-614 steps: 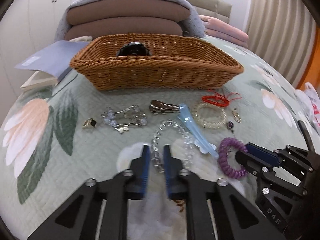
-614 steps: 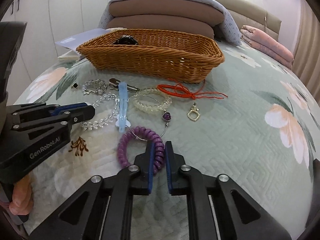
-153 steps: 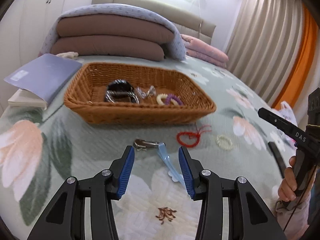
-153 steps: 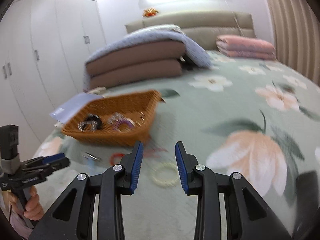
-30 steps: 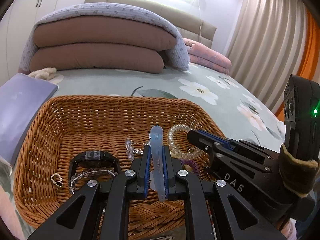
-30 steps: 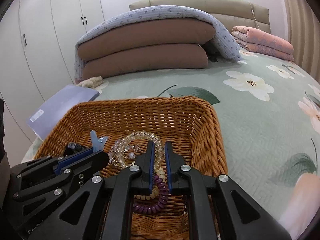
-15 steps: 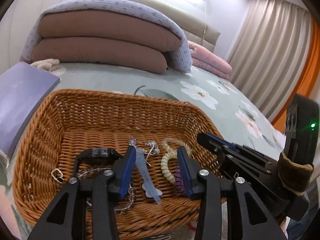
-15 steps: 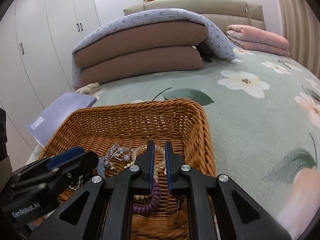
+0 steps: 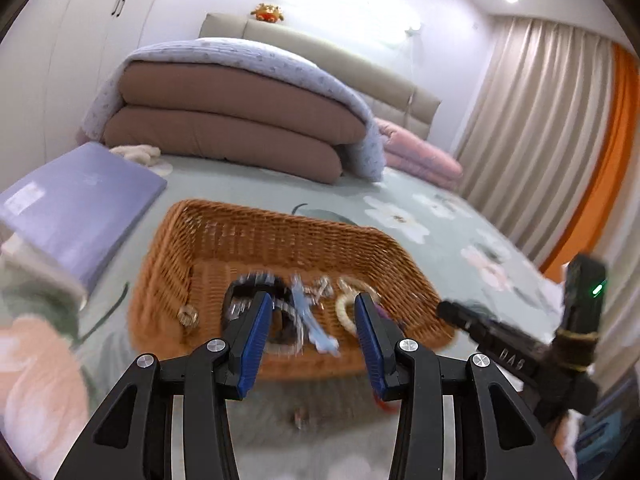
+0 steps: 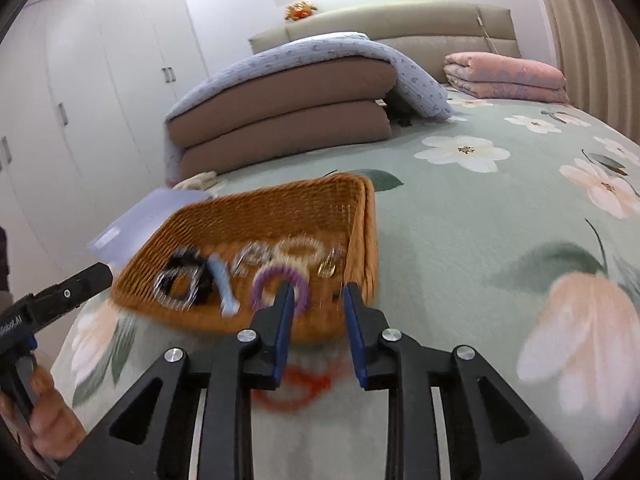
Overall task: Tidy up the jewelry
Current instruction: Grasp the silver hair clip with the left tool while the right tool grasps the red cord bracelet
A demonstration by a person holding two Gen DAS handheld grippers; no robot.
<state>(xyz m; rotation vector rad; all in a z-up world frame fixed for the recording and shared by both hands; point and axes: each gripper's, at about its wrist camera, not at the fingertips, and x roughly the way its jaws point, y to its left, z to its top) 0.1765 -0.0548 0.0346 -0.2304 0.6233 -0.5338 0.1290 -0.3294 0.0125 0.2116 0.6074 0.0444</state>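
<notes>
Golden-brown woven wicker basket (image 10: 360,216) sits on a pale green quilted bedspread (image 10: 460,240) printed with white and peach flowers and dark green leaves; inside, a light blue plastic hair clip (image 10: 224,284), a purple coiled hair tie (image 10: 280,280), a creamy translucent beaded bracelet (image 10: 298,250); on the spread, a red cord loop (image 10: 296,390), blurred; beside, a lavender flat book (image 9: 80,196)

White letters "DAS" stand on the black arm of the right tongs (image 9: 452,312), beside the basket (image 9: 360,240). On the left tongs (image 10: 102,276), left of the basket, a white brand mark is cut by the picture's edge; only its end, "obot.AI", reads. The book's (image 9: 80,200) white label is too blurred to read.
</notes>
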